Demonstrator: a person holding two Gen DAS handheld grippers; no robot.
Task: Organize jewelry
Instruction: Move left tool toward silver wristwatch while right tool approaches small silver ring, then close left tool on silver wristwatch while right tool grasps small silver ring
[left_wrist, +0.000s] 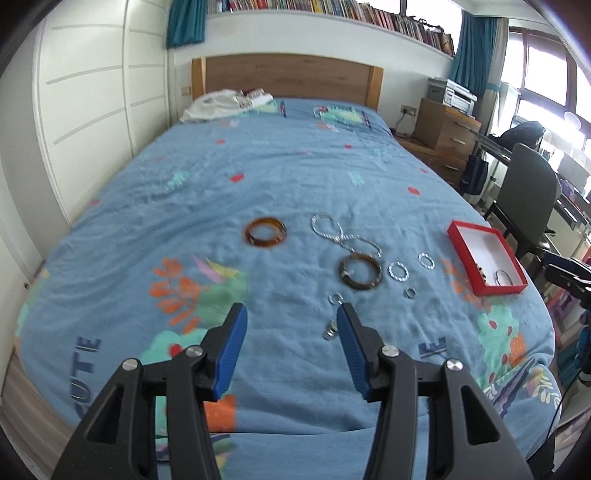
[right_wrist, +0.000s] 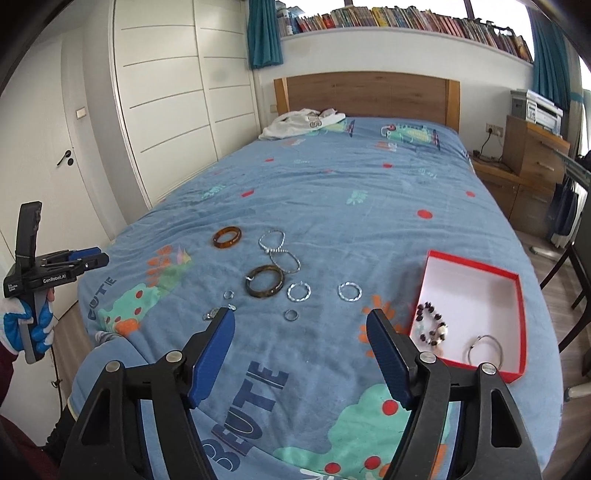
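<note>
Jewelry lies loose on the blue bedspread: an amber bangle (left_wrist: 266, 232) (right_wrist: 226, 236), a silver chain (left_wrist: 343, 233) (right_wrist: 279, 251), a dark brown bangle (left_wrist: 361, 272) (right_wrist: 265, 281), two twisted silver rings (left_wrist: 399, 271) (right_wrist: 299, 291) (right_wrist: 349, 292), small rings (left_wrist: 410, 292) (right_wrist: 291, 315) and a small silver piece (left_wrist: 330, 332) (right_wrist: 211, 314). A red box (left_wrist: 465, 236) (right_wrist: 517, 280) holds a beaded bracelet (right_wrist: 432, 328) and a thin silver bangle (right_wrist: 485, 349). My left gripper (left_wrist: 291, 317) is open above the near bedspread. My right gripper (right_wrist: 301, 325) is open, left of the box.
A white garment (right_wrist: 303, 122) lies by the wooden headboard (right_wrist: 365, 92). White wardrobe doors (right_wrist: 166, 110) stand left of the bed. A wooden dresser (right_wrist: 535, 155) with a printer and a chair (left_wrist: 528, 192) stand to the right.
</note>
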